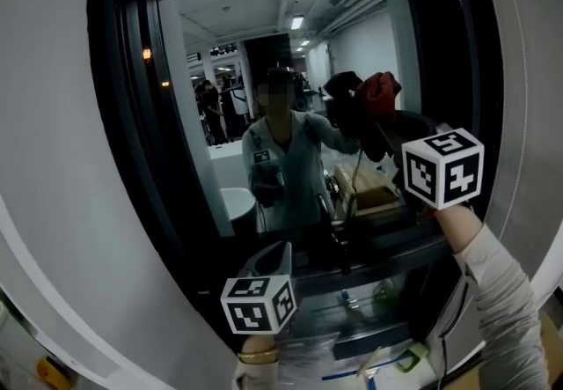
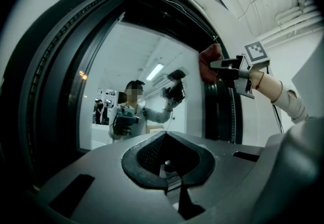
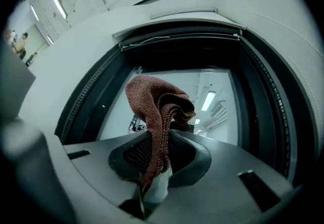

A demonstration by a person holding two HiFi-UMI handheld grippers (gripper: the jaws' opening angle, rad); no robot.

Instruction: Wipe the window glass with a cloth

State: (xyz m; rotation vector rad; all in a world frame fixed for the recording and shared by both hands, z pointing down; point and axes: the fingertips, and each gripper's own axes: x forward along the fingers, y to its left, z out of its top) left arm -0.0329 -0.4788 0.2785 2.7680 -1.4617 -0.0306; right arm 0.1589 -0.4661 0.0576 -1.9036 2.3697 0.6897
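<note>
The window glass (image 1: 264, 71) is dark-framed and mirrors a person and a lit room. A red-brown cloth (image 1: 378, 98) is bunched against the glass at its upper right, with my right gripper (image 1: 383, 122) shut on it. In the right gripper view the cloth (image 3: 157, 109) stands up out of the closed jaws of the right gripper (image 3: 154, 167), close to the glass (image 3: 217, 91). My left gripper (image 1: 274, 258) hangs low at the window's bottom edge. Its jaws are shut with nothing between them in the left gripper view (image 2: 167, 165), which also shows the cloth (image 2: 206, 63) and the right gripper (image 2: 225, 66).
A thick black window frame (image 1: 132, 115) with a rubber seal surrounds the glass, set in a white wall (image 1: 53, 115). Below the window lie small items, among them a plastic bag (image 1: 308, 353) and a green-topped object (image 1: 409, 357). A dark vertical frame post (image 2: 223, 112) borders the glass on the right.
</note>
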